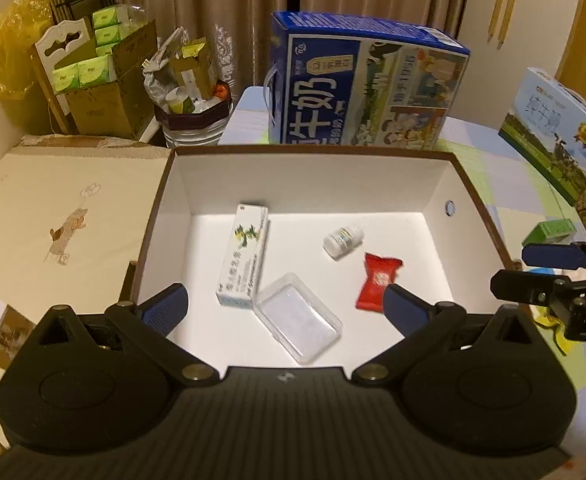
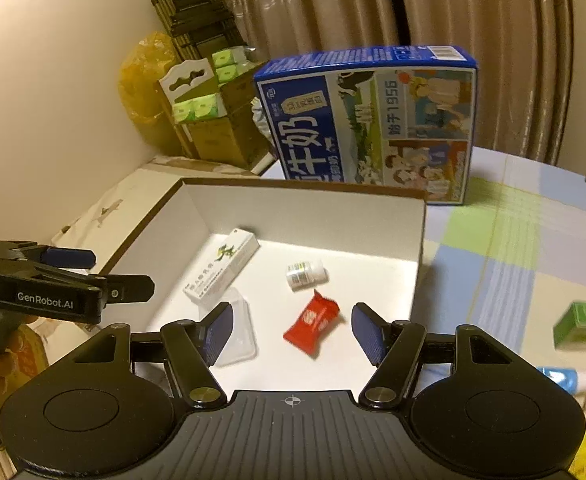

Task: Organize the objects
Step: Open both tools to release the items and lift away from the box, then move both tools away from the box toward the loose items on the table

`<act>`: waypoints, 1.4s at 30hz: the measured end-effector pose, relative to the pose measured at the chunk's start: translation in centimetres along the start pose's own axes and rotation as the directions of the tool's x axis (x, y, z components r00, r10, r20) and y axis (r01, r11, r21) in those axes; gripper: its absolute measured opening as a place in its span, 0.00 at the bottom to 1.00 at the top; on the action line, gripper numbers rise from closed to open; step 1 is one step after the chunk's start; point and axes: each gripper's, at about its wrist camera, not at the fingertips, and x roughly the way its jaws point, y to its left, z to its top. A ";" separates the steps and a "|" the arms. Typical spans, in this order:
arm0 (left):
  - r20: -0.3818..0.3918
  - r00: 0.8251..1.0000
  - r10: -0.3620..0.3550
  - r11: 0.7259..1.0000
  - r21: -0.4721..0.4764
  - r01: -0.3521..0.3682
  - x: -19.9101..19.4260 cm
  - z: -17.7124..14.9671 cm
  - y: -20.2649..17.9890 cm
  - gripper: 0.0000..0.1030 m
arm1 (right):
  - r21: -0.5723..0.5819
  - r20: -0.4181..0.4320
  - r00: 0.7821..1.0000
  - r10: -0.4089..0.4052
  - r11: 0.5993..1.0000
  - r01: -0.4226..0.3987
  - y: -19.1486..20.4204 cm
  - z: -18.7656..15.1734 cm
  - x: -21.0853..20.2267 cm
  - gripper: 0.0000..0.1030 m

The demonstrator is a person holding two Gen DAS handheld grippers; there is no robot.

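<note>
Brown-rimmed white cardboard box (image 1: 475,196) sits on the counter (image 2: 513,240), holding a long white medicine carton (image 1: 243,256), a clear plastic case (image 1: 299,318), a small white bottle (image 1: 343,241) and a red wrapped candy (image 1: 377,280). Both the left gripper (image 1: 285,308) and right gripper (image 2: 293,330) hover over the box, fingers spread wide, empty.

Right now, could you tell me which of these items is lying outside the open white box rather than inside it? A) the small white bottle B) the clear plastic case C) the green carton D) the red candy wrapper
C. The green carton lies on the checked tablecloth to the right of the box, while the candy, bottle and clear case all rest on the box floor.
</note>
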 end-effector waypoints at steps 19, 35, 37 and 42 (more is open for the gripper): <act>-0.014 1.000 -0.029 0.999 -0.036 0.028 -4.8 -5.3 -4.2 0.99 | 0.031 0.000 1.000 -0.015 0.999 0.015 0.0 -4.8 -6.4 0.61; -0.104 0.994 -0.036 0.999 -0.029 0.033 -4.5 -8.6 -9.2 0.99 | 0.064 -0.048 0.999 -0.022 0.998 0.025 -2.8 -8.3 -9.4 0.61; -0.115 0.993 -0.041 0.999 -0.026 0.038 -4.3 -8.9 -9.9 0.99 | 0.068 -0.053 0.998 -0.025 0.997 0.028 -3.4 -8.7 -9.8 0.61; -0.134 0.990 -0.053 0.999 -0.004 0.053 -4.0 -9.3 -11.8 0.99 | 0.087 -0.064 0.997 -0.038 0.995 0.044 -4.8 -9.6 -10.7 0.61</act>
